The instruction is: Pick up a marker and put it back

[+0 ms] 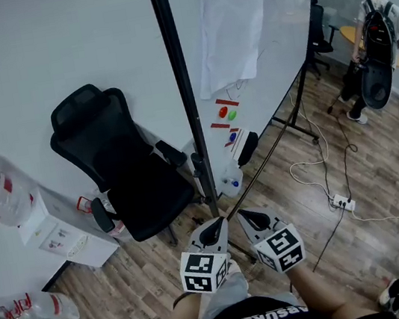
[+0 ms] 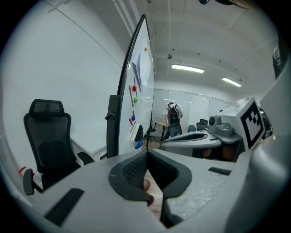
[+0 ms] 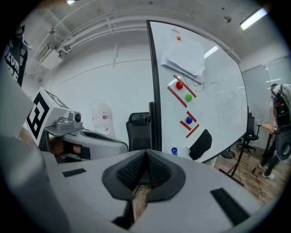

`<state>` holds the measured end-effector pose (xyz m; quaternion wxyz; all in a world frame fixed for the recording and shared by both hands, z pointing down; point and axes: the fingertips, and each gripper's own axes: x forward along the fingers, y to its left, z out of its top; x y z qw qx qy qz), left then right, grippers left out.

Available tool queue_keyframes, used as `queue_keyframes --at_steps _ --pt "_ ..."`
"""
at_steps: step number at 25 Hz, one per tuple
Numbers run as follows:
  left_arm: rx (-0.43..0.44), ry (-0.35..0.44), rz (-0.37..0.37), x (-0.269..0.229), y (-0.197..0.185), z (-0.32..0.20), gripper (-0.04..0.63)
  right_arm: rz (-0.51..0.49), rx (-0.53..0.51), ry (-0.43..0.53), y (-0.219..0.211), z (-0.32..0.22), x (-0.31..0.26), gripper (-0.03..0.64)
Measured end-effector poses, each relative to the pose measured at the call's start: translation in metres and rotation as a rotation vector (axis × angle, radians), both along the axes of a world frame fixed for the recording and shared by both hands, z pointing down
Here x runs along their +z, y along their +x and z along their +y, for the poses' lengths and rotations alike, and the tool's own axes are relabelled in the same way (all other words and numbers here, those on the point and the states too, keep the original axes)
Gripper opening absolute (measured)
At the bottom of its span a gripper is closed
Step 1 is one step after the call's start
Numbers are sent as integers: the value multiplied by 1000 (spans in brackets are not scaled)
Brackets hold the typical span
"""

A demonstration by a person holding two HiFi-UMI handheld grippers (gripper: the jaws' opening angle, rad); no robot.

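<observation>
Two thin red markers [image 1: 226, 102] [image 1: 220, 125] cling to the whiteboard [image 1: 275, 66], with red, green and blue magnets beside them; the right gripper view shows one red marker [image 3: 177, 96] on the board too. My left gripper [image 1: 218, 226] and right gripper [image 1: 245, 215] hover side by side just below the board's black edge post, well short of the markers. Both are shut with nothing between the pads. The left gripper [image 2: 147, 154] has its pads meeting at the tip, and so does the right gripper [image 3: 146, 152].
A black office chair [image 1: 121, 168] stands left of the board. A black eraser [image 1: 247, 148] and a spray bottle [image 1: 231, 180] sit at the board's lower edge. Papers [image 1: 231, 28] hang higher up. Cables and a power strip [image 1: 341, 204] lie on the floor; a person with a backpack [image 1: 378, 49] stands far right.
</observation>
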<state>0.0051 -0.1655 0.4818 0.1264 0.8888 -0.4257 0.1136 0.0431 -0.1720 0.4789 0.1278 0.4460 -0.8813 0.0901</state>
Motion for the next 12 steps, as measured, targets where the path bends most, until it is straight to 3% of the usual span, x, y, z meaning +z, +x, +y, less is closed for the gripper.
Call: queue_keyframes --at_steps 12 --pt "3 2 2 -3 2 11 6 -1 -2 1 1 12 -3 -3"
